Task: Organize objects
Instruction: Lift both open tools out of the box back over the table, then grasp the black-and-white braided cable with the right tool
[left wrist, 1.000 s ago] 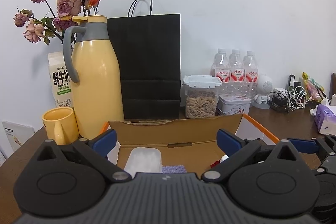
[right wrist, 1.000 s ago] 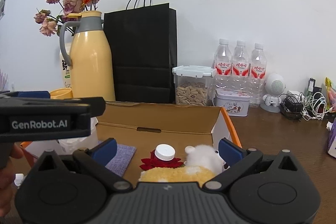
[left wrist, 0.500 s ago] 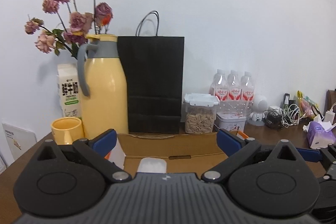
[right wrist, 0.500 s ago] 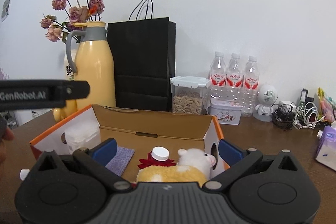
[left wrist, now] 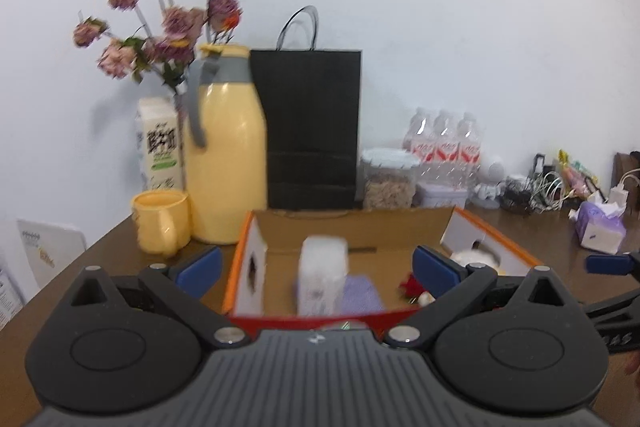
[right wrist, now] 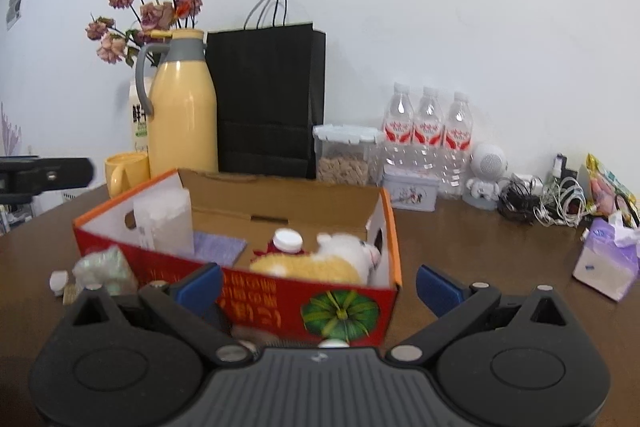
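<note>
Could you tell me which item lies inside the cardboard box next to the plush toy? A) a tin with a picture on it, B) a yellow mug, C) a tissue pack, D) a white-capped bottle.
D: the white-capped bottle sits in the cardboard box right beside the plush toy, while the other three stand outside on the table.
</note>
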`<state>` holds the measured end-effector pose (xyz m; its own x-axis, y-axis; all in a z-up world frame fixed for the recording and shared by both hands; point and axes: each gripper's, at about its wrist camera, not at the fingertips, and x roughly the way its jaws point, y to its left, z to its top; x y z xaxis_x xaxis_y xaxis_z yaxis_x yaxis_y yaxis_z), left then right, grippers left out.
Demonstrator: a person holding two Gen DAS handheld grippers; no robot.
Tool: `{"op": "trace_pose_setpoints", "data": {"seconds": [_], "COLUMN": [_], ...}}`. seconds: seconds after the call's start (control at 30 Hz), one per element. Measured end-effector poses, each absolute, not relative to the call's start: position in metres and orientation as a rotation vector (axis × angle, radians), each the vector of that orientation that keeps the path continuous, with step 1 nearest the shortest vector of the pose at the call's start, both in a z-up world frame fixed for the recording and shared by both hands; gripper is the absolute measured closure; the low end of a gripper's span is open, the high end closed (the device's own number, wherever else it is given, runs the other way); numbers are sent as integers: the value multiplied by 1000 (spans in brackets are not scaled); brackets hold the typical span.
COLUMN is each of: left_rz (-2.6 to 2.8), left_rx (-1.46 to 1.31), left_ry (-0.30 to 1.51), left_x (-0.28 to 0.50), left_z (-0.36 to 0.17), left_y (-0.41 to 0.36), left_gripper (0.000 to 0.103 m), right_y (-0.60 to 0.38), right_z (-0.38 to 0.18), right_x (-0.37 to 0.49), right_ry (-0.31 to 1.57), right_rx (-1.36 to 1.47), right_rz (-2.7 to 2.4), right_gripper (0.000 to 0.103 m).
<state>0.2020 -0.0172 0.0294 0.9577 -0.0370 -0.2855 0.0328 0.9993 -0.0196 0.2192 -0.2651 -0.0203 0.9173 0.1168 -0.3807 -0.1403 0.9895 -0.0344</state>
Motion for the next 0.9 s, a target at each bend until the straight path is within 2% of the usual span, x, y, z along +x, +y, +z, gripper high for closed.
{"op": "trace_pose_setpoints", "data": {"seconds": [0.43,0.9], "left_rz": [-3,-30], "left_rx": [35,-23], "left_ry": [415,474], "left_x": [180,181], "left_z": [-8,-24], "left_y": [19,34], "left_gripper": [0,0], "right_y": [-286,-268], "right_z": [-56,-77], "right_x": [185,213], "right_ry": [531,667], "right_rx": [-70,-89], "right_rz": [148,247], "right_gripper": [0,0]}}
